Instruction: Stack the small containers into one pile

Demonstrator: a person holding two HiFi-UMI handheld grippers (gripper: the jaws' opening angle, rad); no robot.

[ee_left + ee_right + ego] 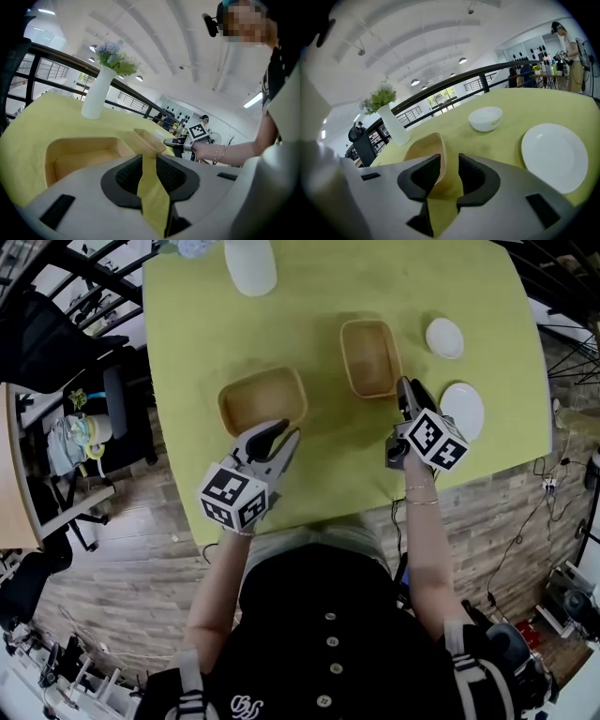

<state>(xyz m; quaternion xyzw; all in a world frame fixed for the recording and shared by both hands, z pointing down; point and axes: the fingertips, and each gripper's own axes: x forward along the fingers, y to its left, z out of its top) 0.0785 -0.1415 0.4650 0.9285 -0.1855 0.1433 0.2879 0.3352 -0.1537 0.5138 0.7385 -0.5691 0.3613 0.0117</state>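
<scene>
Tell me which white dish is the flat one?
The white plate, the bigger of the two. It lies flat like a disc, while the white bowl behind it is smaller and has deep, rounded sides.

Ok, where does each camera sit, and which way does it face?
Head view: on the person's head, looking steeply down at the yellow-green table; arms, left gripper, right gripper show.
Left gripper view: on that gripper, facing past the left tan rectangular container toward the white vase; open jaws, right gripper show.
Right gripper view: on that gripper, facing the right tan container, white bowl, white plate; jaws show.
Shared: both gripper views see the vase.
</scene>
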